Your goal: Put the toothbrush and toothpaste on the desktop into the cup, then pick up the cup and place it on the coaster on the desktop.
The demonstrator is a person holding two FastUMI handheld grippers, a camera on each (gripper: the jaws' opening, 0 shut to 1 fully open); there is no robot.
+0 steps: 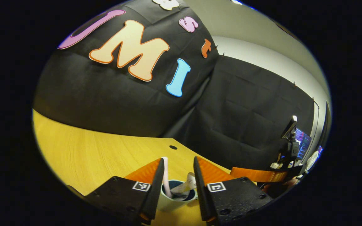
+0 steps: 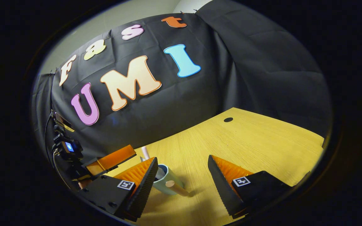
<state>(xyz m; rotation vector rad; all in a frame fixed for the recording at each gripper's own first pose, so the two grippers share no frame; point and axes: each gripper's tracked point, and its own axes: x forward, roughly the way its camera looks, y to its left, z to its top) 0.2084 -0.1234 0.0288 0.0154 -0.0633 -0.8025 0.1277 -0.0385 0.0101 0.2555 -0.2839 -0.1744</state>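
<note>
In the left gripper view the left tool (image 1: 178,185) points down at a pale cup (image 1: 176,201) that stands on the yellow wooden tabletop (image 1: 83,157). The cup sits low in the gap between the two fingers; the fingers flank its rim closely, but whether they press on it cannot be told. Inside the cup's dark interior stand a pink toothbrush (image 1: 166,175), its handle rising along the left finger, and a pale toothpaste tube (image 1: 188,185) leaning toward the right finger. A small dark round hole (image 1: 173,147) lies in the tabletop farther off, near the black cloth wall (image 1: 112,103). To the right, just past the right finger, the other tool's orange finger (image 1: 256,174) shows, and far right stands a dark stand with a lit screen (image 1: 300,144).

In the right gripper view the right tool (image 2: 182,172) is spread wide with nothing between its fingers but bare tabletop (image 2: 256,141). The cup (image 2: 165,182) stands just beside the tool's left finger, partly hidden by it, with a wooden handle (image 2: 177,187) sticking out from its side toward the near right. A bit of the pink toothbrush (image 2: 145,153) rises above the cup. The left tool (image 2: 112,161) shows at the left, by the cup. The round hole (image 2: 228,119) lies far off toward the cloth wall (image 2: 181,103). A dark device with a small blue light (image 2: 69,147) is at the far left
</note>
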